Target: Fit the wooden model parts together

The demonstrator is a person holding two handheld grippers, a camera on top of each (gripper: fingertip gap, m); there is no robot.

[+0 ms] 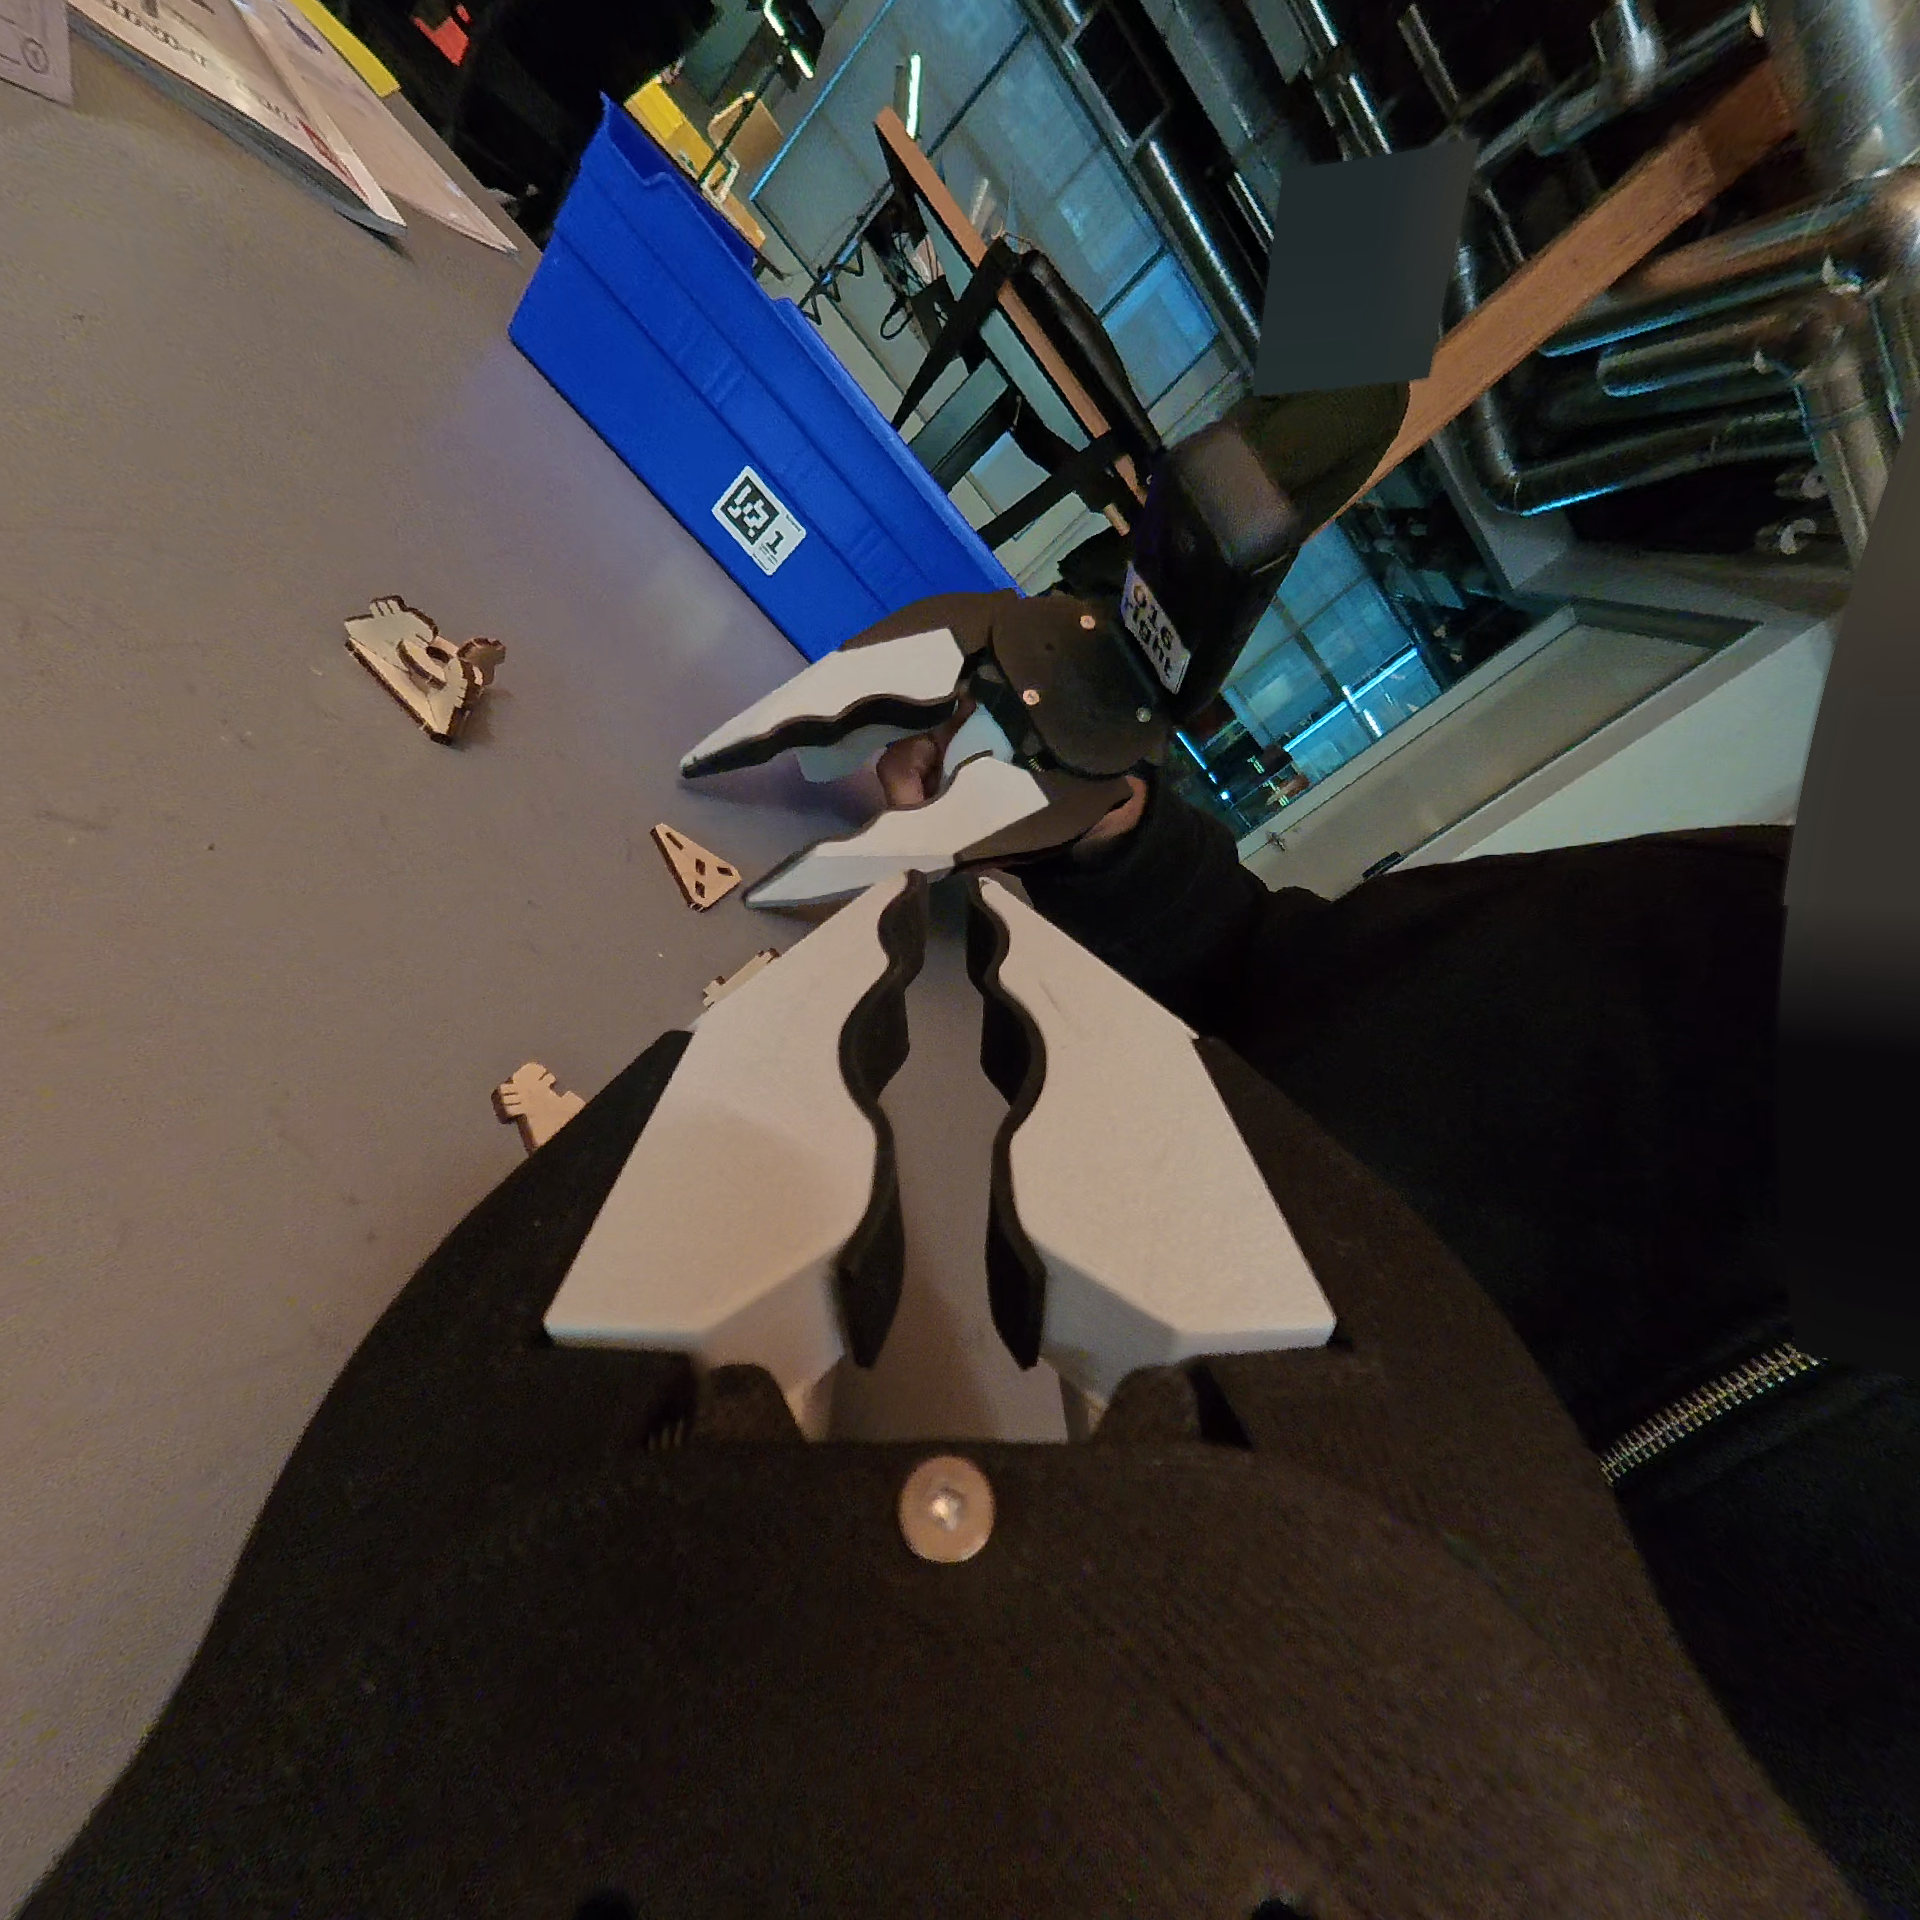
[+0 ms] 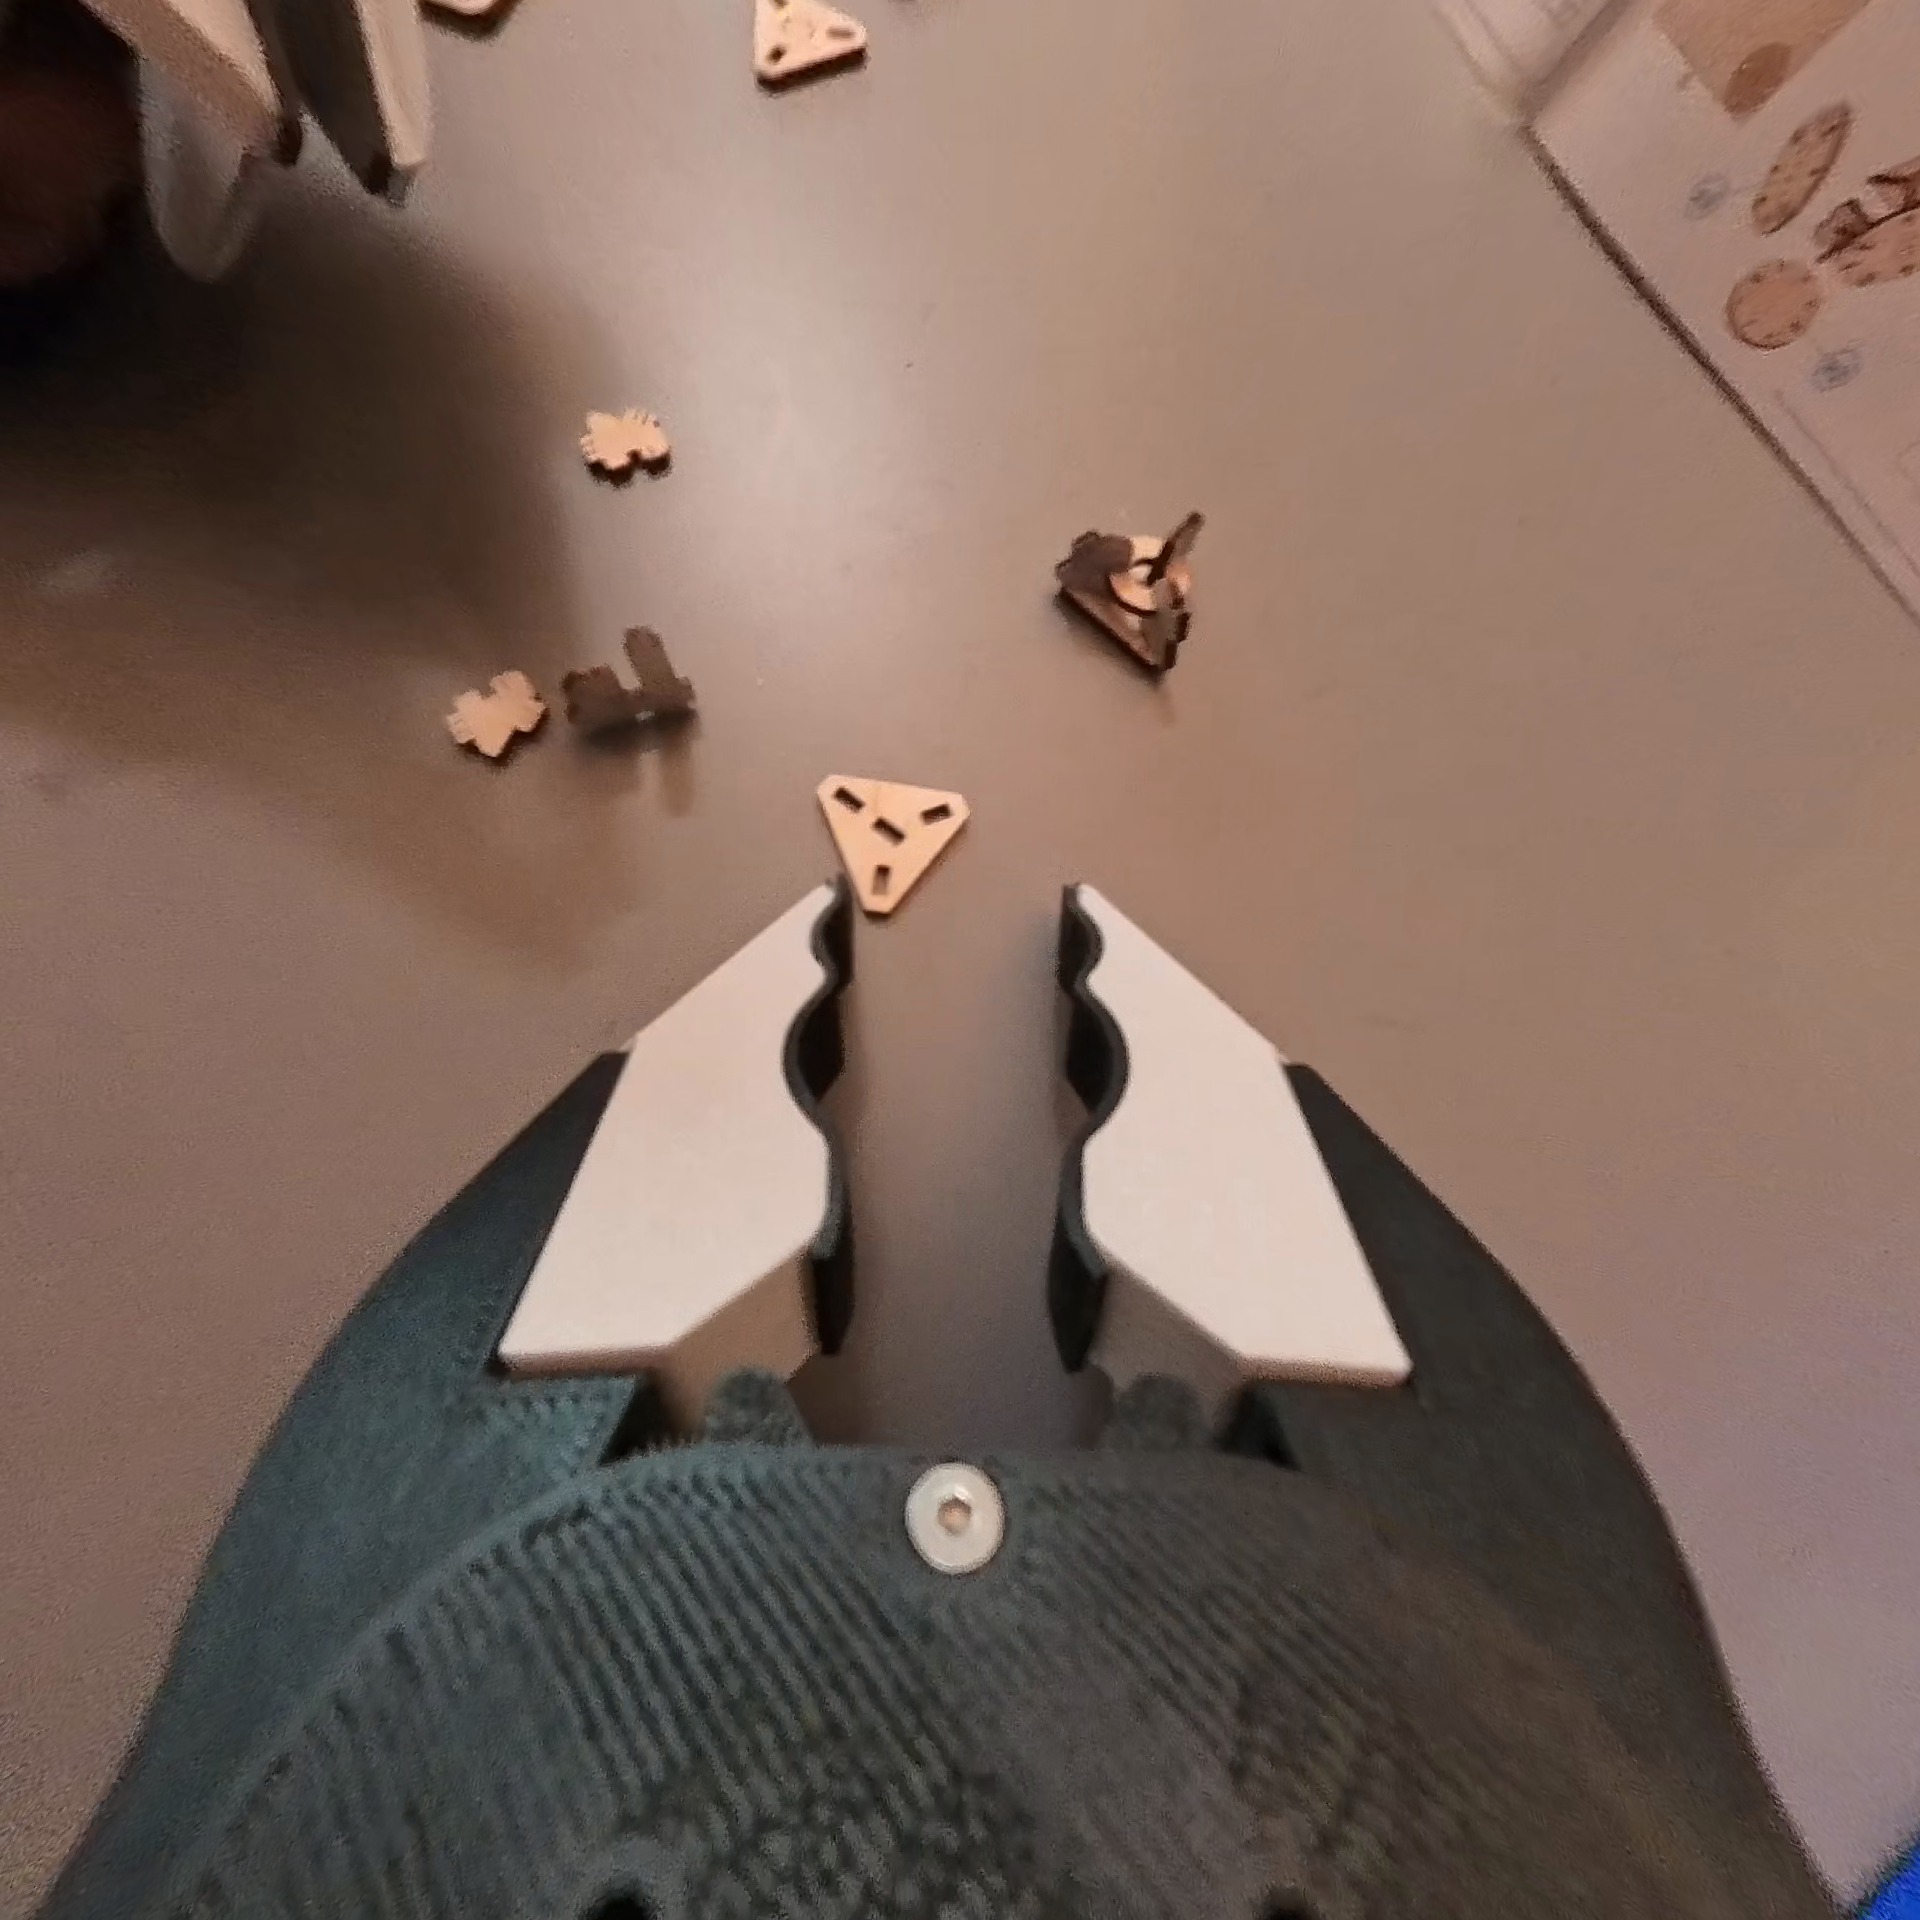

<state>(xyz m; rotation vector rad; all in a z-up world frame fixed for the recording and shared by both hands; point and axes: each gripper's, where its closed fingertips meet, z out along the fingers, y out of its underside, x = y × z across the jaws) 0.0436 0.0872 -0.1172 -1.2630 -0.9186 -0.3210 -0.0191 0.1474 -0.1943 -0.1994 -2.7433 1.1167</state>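
Note:
My right gripper (image 2: 953,899) is open and low over the grey table (image 2: 1351,727). A flat wooden triangular plate with slots (image 2: 891,836) lies on the table just ahead of its left fingertip (image 2: 831,914), not between the pads. In the left wrist view the right gripper (image 1: 717,831) shows open beside that plate (image 1: 694,864). My left gripper (image 1: 949,883) hovers close behind the right one. Its pads stand almost together with only a thin slit, and nothing is in it. It also shows at the top left of the right wrist view (image 2: 332,166).
A partly assembled wooden piece (image 2: 1132,587) stands farther ahead, to the right. Small wooden parts (image 2: 623,442) (image 2: 497,712) (image 2: 629,686) lie to the left, and a second triangle (image 2: 808,36) at the far end. A blue bin (image 1: 707,384) and printed sheets (image 1: 260,94) (image 2: 1787,208) border the table. My right fingertips sit around 12 centimeters from my left ones. The partly assembled wooden piece (image 2: 1132,587) is closer to my right gripper, around 6 centimeters from its tips; the left tips are 12 centimeters off.

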